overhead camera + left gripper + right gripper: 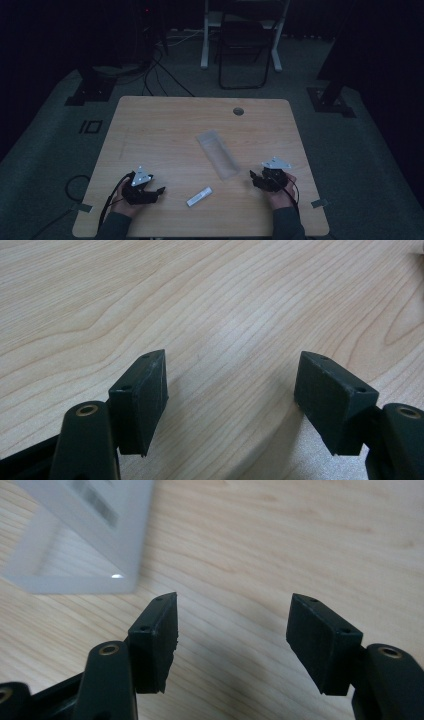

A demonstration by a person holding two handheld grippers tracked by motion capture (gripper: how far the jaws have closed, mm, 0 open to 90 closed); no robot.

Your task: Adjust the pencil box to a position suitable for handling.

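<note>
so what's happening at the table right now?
A person sits at a wooden table with a hand-held gripper in each hand. Both the left hand-held gripper and the right hand-held gripper are open and hold nothing. A clear plastic box lies near the right one, and a small white stick lies between the two. Nothing is picked up yet.

A table (pixel 150 125) of pale wood-grain laminate, smooth with a soft satin sheen. Near its centre lies a clear plastic box (pixel 217 152), frosted and faintly glossy, with a small bright glint on its rim in the right gripper view. At six o'clock from it rests a small white plastic stick (pixel 199 196), matt. The left gripper (pixel 156 191) at seven o'clock and the right gripper (pixel 254 176) at four o'clock are matt black plastic, jaw faces finely ribbed, with brass-coloured metal pivots and grey metal top plates.
</note>
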